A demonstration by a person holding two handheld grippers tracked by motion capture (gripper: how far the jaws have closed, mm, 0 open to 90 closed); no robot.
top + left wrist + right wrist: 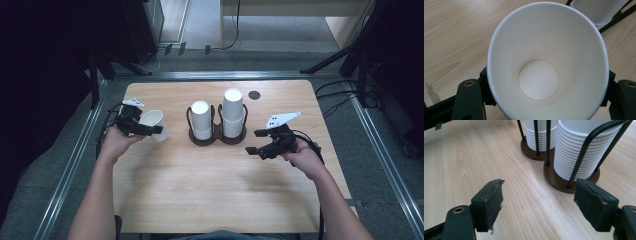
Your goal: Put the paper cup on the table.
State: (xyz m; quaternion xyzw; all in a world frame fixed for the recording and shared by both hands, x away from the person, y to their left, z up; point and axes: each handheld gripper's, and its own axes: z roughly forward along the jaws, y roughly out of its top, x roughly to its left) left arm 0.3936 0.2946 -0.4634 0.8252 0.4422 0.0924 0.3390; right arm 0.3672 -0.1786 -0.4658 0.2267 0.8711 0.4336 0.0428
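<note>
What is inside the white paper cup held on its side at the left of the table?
Nothing: the white paper cup looks empty, showing only its clean round bottom. The left tool grips it; the wooden table directly under it is covered.

Even overhead light on the table; dark surroundings; close views sharp at centre.

In the high view the table (220,190) is evenly lit from above, with soft shadows beside the cup stacks (220,120); the room to the left and right falls to near black. In the left gripper view the paper cup (546,62) is bright white without glare, shaded along its lower inner wall. In the right gripper view the wood grain is sharp, and the black pads (489,202) show little detail.
</note>
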